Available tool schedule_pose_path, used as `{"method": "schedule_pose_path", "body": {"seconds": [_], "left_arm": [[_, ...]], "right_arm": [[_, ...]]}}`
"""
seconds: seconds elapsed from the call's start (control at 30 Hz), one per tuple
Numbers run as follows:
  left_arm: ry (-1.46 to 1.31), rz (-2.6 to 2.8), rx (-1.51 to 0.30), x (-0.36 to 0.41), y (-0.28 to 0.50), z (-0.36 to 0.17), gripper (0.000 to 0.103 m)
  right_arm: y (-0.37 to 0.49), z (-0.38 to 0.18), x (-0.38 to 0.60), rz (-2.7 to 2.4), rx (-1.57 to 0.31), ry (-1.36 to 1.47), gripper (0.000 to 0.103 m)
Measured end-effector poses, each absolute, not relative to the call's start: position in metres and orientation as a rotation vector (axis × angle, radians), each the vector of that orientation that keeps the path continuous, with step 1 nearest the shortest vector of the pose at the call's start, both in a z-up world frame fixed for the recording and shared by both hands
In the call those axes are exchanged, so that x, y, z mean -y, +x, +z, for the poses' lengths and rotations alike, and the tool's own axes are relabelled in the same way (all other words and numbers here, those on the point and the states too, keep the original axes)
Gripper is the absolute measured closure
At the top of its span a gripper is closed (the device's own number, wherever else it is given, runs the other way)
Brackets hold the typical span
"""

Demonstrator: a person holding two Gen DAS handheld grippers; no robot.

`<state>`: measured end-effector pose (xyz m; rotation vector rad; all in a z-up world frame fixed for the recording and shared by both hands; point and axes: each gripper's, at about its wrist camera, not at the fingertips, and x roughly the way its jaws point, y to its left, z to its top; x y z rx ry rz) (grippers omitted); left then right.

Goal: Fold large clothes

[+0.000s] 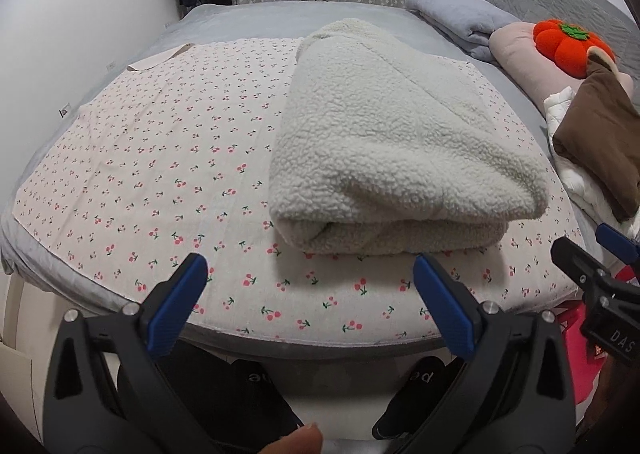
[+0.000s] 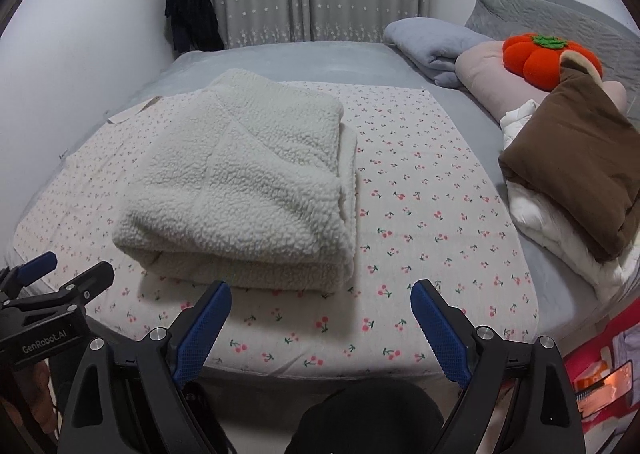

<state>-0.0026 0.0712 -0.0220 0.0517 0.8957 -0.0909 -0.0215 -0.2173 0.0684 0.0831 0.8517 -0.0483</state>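
Folded cream fleece garment (image 1: 400, 142) lying on cherry-print sheet (image 1: 168, 158), just ahead of left gripper (image 1: 308, 274), fingers spread wide, gripping nothing. Right gripper (image 2: 320, 306) likewise spread and bare, fleece ahead of its left finger (image 2: 208, 318). Inner layers hidden within the fold.

Black plastic left gripper (image 1: 310, 294) and right gripper (image 2: 320, 324), textured blue pads (image 1: 176, 302), silver screws, white "GenRobot.AI" lettering.
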Motion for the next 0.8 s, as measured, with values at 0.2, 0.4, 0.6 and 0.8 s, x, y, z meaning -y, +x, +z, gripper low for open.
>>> {"method": "schedule_pose_path", "body": {"seconds": [0.2, 0.4, 0.6, 0.8], "left_arm": [[0.059, -0.094, -0.897, -0.067, -0.007, -0.021, 0.001], [0.065, -0.093, -0.900, -0.063, -0.010, -0.022, 0.001], [0.069, -0.095, -0.906, -0.061, -0.012, -0.023, 0.001], [0.068, -0.096, -0.909, -0.059, -0.013, -0.024, 0.001]], "right_arm": [[-0.027, 0.069, 0.211, -0.035, -0.851, 0.065, 0.010], [-0.030, 0.069, 0.213, -0.032, -0.849, 0.072, 0.010], [-0.030, 0.067, 0.212, -0.031, -0.855, 0.075, 0.010], [-0.030, 0.066, 0.211, -0.034, -0.859, 0.074, 0.010]]}}
